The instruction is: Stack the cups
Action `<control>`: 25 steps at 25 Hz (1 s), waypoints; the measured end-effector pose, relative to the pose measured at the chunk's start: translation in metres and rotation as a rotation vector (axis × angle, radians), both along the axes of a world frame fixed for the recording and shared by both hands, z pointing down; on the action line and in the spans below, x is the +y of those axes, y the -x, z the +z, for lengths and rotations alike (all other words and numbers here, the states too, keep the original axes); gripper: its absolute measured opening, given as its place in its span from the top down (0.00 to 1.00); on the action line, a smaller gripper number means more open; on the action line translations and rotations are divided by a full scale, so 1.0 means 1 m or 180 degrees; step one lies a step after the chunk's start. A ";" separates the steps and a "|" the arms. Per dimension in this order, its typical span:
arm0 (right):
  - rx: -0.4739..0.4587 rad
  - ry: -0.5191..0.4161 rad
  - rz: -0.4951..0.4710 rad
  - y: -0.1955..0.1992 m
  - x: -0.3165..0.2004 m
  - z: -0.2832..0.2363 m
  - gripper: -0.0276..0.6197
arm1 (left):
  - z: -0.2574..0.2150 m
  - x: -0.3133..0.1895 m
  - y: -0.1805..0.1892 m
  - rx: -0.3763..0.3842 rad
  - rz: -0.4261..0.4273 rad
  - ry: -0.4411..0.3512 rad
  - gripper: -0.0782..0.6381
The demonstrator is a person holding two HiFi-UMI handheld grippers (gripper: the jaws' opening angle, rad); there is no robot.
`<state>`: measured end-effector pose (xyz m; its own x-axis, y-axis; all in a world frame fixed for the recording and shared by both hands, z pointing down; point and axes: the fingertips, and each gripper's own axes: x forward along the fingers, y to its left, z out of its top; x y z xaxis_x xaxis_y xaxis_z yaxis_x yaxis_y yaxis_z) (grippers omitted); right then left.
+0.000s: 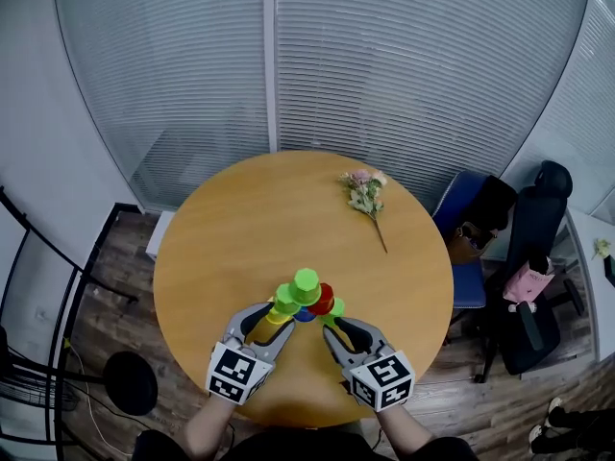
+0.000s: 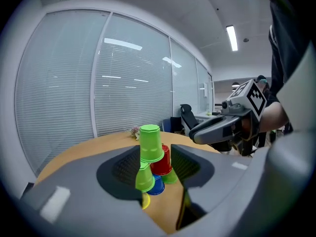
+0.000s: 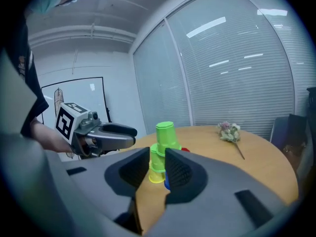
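Round tabletop carries my cup stack near its near edge; I see the left gripper gaping empty, the right gripper narrower, also empty; blue cup mostly hidden.

Grey grippers — black ribbed pads, white cubes with black markers.

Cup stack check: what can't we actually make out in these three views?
- Yellow plastic cup: left gripper view, only an edge shows past the left gripper body.
- Blue plastic cup: right gripper view, a sliver; the right gripper covers the rest.
- Bottom row of cups: head view, upper cups cover all but slivers.
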<state>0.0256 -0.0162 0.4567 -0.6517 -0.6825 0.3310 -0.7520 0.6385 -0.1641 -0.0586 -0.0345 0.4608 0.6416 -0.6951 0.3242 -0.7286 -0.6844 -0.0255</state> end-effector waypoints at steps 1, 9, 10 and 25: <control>-0.0006 -0.0013 0.0023 0.002 0.006 0.000 0.81 | -0.002 0.006 0.001 0.0033 0.0019 -0.0030 0.64; 0.0109 -0.0004 0.0084 0.010 0.051 0.001 0.90 | -0.008 0.053 0.012 0.0201 -0.0025 -0.0041 0.87; 0.0132 -0.0003 0.0059 0.010 0.056 0.002 0.90 | -0.008 0.058 0.012 0.0212 -0.0046 -0.0034 0.88; 0.0343 -0.0091 -0.0357 -0.034 0.134 0.006 0.92 | 0.002 0.160 -0.034 0.0210 -0.0440 0.0088 0.88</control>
<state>0.0599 0.1177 0.4624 -0.6861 -0.6175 0.3845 -0.6880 0.7227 -0.0670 -0.0244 0.1251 0.4632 0.5610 -0.7696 0.3048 -0.8154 -0.5773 0.0431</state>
